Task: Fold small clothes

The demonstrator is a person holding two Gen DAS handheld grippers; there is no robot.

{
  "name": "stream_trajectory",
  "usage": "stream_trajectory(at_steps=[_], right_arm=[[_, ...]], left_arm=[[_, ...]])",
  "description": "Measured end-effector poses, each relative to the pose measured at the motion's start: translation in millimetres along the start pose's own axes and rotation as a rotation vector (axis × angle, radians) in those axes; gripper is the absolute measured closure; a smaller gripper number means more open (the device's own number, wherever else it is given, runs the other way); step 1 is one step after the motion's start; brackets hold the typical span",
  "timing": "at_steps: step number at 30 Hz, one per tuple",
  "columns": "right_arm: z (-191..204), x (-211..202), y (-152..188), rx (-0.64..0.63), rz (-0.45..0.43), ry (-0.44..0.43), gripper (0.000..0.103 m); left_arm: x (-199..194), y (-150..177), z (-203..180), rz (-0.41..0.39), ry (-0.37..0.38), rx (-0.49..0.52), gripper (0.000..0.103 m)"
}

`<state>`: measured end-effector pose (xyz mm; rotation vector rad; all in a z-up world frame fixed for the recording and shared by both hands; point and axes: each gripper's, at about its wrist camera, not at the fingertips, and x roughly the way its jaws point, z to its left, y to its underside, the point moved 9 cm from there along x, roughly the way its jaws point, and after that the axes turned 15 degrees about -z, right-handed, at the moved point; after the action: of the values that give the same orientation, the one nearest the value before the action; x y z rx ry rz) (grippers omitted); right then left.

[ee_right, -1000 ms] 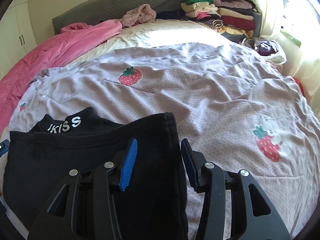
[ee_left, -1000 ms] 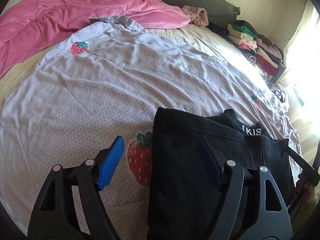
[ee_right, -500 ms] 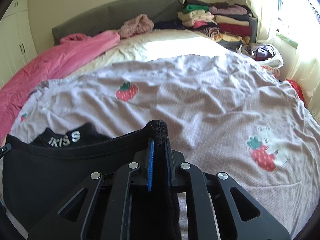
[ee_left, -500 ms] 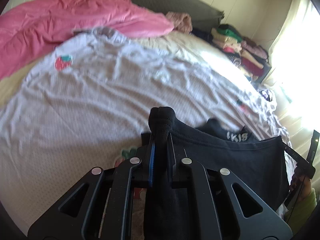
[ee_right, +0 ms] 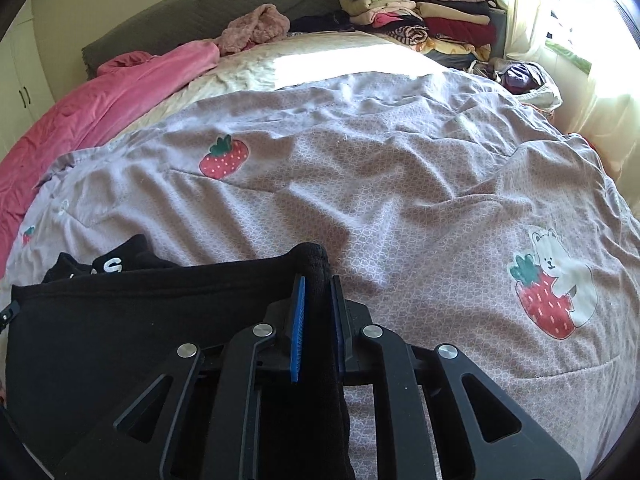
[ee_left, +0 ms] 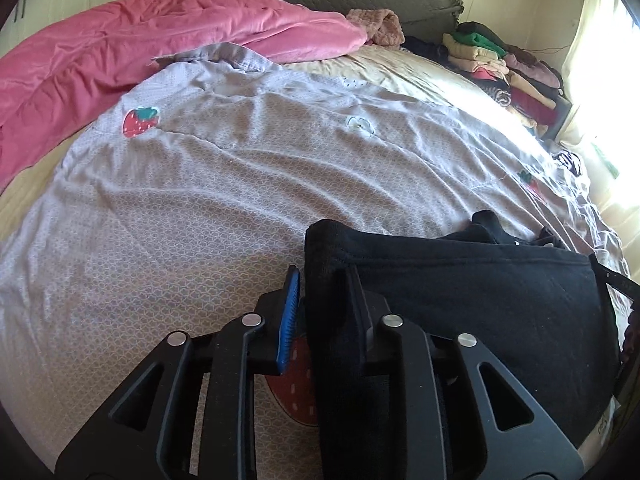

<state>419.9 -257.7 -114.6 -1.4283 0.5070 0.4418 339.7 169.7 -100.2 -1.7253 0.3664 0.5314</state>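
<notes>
Right gripper pads pinch black garment corner fold, near edge of lilac strawberry sheet.
</notes>
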Motion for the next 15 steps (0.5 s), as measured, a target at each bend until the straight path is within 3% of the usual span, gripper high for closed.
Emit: stream_trajectory(at_steps=[5,15], right_arm=[[-0.1,0.4,4.3,-0.047,0.006,0.048,0.089],[-4.3,-28.5,-5.2,-0.021,-0.046,0.06,0.064]], left_arm=[[-3.5,-1.1,6.7,0.004,-0.003,-0.024,0.077],[-21.5,-9.8,8.6,-0.006,-0.023,0.0,0.07]])
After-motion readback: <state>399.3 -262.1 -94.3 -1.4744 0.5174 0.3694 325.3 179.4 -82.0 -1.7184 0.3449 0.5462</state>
